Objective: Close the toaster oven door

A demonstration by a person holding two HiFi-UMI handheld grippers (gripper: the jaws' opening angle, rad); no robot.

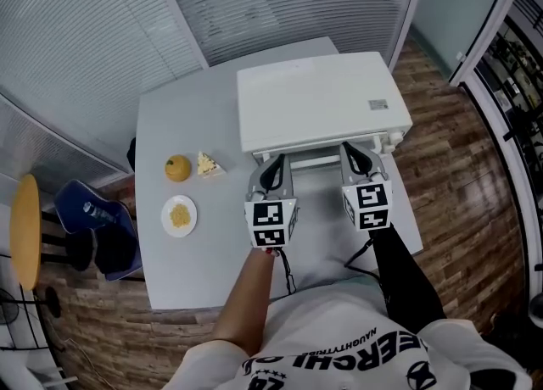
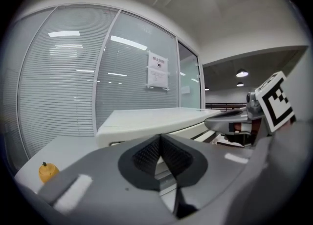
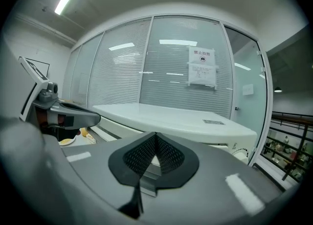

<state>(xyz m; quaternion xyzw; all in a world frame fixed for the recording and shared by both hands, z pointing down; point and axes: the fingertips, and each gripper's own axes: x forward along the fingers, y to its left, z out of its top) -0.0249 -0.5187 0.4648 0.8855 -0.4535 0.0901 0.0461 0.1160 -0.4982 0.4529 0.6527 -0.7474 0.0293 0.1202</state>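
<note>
Lifting evenly suits here: left gripper point(image 1: 275, 164) and right gripper point(image 1: 352, 153), fingers together, empty, at toaster oven door point(image 1: 318, 159), seemingly part open.

The one tabletop point(image 1: 212, 270) carries one white toaster oven point(image 1: 322, 108), one orange fruit point(image 1: 177, 168), one wedge of food point(image 1: 208, 164) and one small plate point(image 1: 167, 207) of yellow food. There are two grippers, the left gripper point(image 1: 271, 175) and the right gripper point(image 1: 356, 159), each with two fingers point(image 2: 98, 170). Beside the tabletop I count one blue chair point(image 1: 97, 227) and one round yellow stool point(image 1: 25, 227), and on the glass wall one paper notice point(image 2: 157, 71).
</note>
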